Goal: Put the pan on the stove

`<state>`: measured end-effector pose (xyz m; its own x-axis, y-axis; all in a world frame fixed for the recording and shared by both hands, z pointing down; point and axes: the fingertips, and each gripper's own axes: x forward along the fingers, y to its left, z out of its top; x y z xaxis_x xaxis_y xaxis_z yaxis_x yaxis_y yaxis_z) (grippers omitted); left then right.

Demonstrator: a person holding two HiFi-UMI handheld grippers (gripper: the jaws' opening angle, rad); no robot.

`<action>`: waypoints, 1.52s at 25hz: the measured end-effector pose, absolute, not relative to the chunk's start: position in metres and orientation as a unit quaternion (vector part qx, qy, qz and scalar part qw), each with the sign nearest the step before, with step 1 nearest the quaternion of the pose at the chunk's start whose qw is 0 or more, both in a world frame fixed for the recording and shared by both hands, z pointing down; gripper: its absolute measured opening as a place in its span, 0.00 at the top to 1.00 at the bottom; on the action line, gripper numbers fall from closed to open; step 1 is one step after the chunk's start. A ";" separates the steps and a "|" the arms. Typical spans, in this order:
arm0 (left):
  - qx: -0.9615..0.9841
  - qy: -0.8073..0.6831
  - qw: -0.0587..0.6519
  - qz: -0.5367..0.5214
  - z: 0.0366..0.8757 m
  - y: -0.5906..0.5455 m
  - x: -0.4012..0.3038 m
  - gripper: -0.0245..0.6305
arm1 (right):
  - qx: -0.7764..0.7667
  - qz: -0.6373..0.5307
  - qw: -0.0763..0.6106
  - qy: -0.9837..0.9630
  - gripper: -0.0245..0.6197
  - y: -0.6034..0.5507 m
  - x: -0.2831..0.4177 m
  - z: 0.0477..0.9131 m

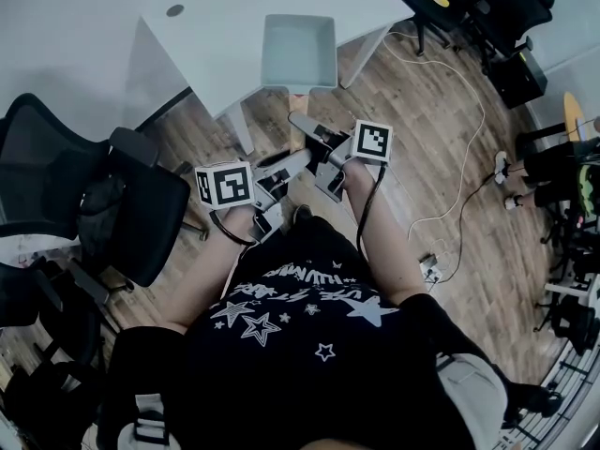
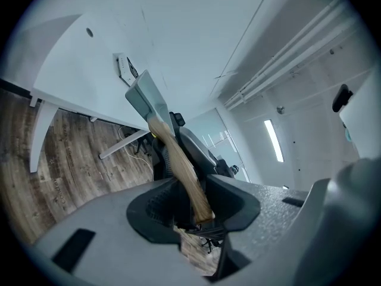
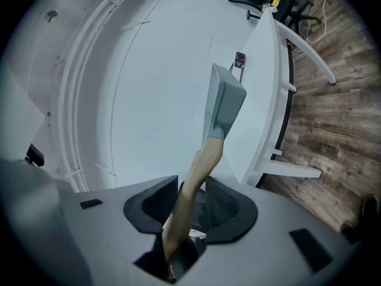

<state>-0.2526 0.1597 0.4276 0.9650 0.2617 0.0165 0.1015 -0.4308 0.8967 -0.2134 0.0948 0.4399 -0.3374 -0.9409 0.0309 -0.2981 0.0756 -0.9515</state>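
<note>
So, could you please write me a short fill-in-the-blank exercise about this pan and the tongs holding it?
The pan has a handle made of ___.
The left tongs and right tongs are both shut on the pan's ___.
Seen from above, the pan is ___, not round.
The table ahead is coloured ___.
Missing words: wood; handle; square; white.

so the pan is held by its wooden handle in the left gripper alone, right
Not alone. The right gripper view shows the right gripper also shut on the wooden handle of the pan; the left gripper holds it too.
</note>
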 end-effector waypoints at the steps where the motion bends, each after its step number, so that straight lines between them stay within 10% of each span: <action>1: 0.843 0.109 0.521 0.076 0.427 0.159 -0.252 0.75 | -0.474 -0.488 0.328 0.655 0.74 0.095 -0.212 0.440; 38: 0.853 0.026 0.517 0.067 0.439 0.046 -0.035 0.75 | -0.402 -0.519 0.303 0.691 0.74 -0.025 -0.008 0.451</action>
